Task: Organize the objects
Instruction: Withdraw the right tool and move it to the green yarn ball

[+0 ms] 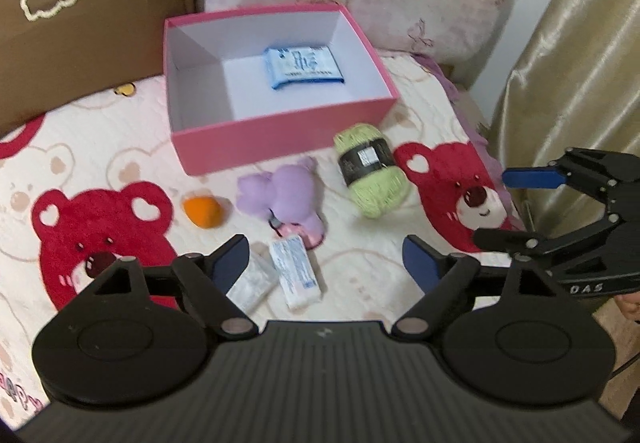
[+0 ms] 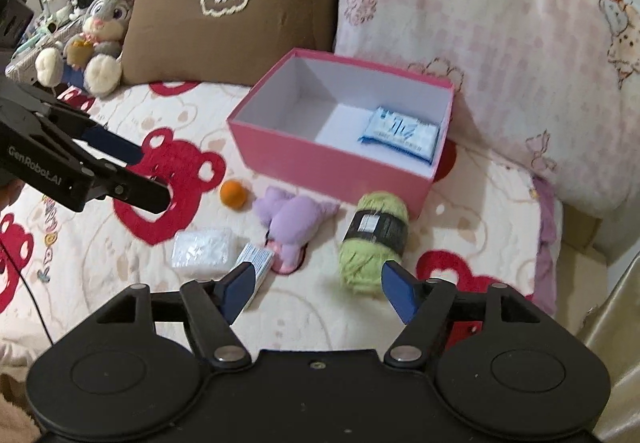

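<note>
Judging from the layout, the main risk is a bad grab: the tube [image 1: 296, 270] and the clear pack [image 1: 253, 283] lie touching, so both could be caught or one nudged off target when jaws close. The yarn [image 2: 372, 239] is soft and round; it could roll or be pinched off-centre and dropped short of the box [image 2: 328, 163]. The plush [image 2: 294, 221] partly covers a pink item, which may be dragged along. Left gripper [image 1: 326, 263] and right gripper [image 2: 316, 289] are both spread apart, nothing held, hovering near the loose items on the bedspread. One thing is in the box: a blue packet [image 1: 305, 67], flat on the floor at the far side. The ball [image 1: 202, 213] sits outside, left of the plush.
</note>
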`<state>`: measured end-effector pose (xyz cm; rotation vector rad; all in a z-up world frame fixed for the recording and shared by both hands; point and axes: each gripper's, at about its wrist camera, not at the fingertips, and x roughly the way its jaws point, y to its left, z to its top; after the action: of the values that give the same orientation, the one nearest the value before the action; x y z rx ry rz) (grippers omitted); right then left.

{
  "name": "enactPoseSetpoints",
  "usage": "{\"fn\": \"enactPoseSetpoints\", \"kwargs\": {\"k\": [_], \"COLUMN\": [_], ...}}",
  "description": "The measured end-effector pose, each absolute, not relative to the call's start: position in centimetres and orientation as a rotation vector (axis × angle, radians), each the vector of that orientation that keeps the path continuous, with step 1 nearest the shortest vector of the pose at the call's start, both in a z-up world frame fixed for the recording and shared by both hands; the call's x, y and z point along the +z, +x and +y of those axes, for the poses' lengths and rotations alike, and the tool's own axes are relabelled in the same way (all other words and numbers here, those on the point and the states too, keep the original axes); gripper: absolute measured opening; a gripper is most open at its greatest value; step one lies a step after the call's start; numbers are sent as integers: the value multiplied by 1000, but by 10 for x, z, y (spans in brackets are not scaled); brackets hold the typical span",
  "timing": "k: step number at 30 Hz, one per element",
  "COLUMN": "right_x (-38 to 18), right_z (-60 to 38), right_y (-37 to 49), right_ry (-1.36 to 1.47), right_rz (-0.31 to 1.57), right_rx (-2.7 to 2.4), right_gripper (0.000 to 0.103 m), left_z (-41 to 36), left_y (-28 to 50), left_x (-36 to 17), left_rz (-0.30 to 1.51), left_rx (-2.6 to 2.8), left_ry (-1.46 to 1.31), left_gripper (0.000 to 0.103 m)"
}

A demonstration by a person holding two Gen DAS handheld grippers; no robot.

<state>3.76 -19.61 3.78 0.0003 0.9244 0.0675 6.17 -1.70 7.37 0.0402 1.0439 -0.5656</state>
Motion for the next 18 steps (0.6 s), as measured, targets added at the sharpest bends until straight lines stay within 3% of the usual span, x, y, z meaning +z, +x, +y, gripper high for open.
{"fn": "enactPoseSetpoints", "kwargs": {"k": [1,3,4,7,18], "right_x": [34,28,26,19,-4], "right_z": [-195,-194,-194,-194,-196], "right_y": [35,32,31,26,24], "right_ry": [1,-3,-7,-22,-10], "right_rz": [930,936,933,919,883], "right_rx": [74,77,79,79,118], "right_gripper": [76,89,91,91,92], "left_z": [-19,-22,-23,-28,-48], "left_y": [60,58,57,55,58], "left_x": [71,66,63,55,16], "left_rz": [1047,1056,1062,1077,1118], "left_rx": [-570,-576,-578,-582,-584], "left_ry": [37,26,20,-2,-91], "left_gripper": [87,89,90,95,97]}}
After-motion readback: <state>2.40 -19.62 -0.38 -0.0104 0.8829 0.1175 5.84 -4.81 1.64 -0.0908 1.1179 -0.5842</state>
